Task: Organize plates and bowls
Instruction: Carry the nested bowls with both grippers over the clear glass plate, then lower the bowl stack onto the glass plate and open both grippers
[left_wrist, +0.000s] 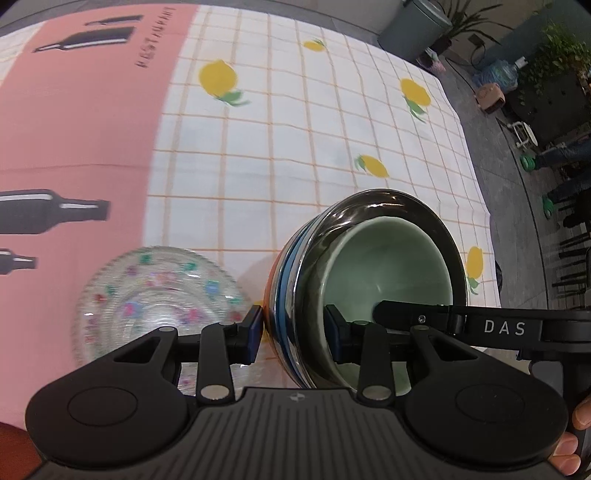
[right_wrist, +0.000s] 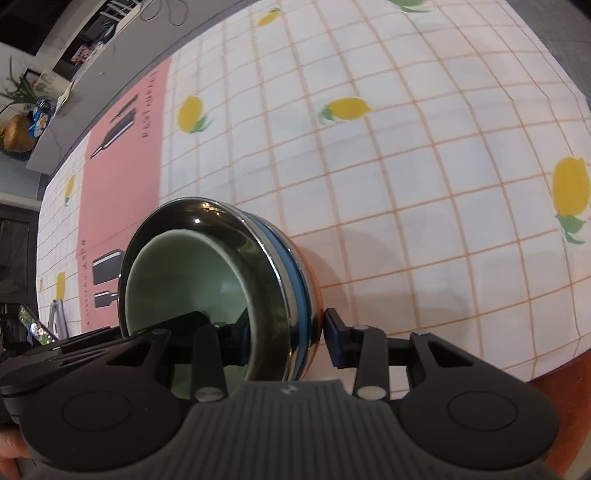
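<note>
A stack of nested bowls is held between both grippers above the table: a pale green bowl (left_wrist: 391, 266) sits inside a steel bowl (left_wrist: 369, 210), with blue and orange bowls under it. My left gripper (left_wrist: 293, 332) is shut on the stack's rim, one finger inside, one outside. My right gripper (right_wrist: 288, 332) is shut on the opposite rim of the same stack (right_wrist: 207, 258); its arm shows in the left wrist view (left_wrist: 480, 326). A clear glass plate (left_wrist: 159, 299) with coloured flowers lies on the table left of the stack.
The table has a white checked cloth with lemons (left_wrist: 295, 129) and a pink mat with black bottles (left_wrist: 74, 122). The table edge runs along the right (left_wrist: 476, 173); a bin (left_wrist: 413, 26), plants and clutter stand on the floor beyond.
</note>
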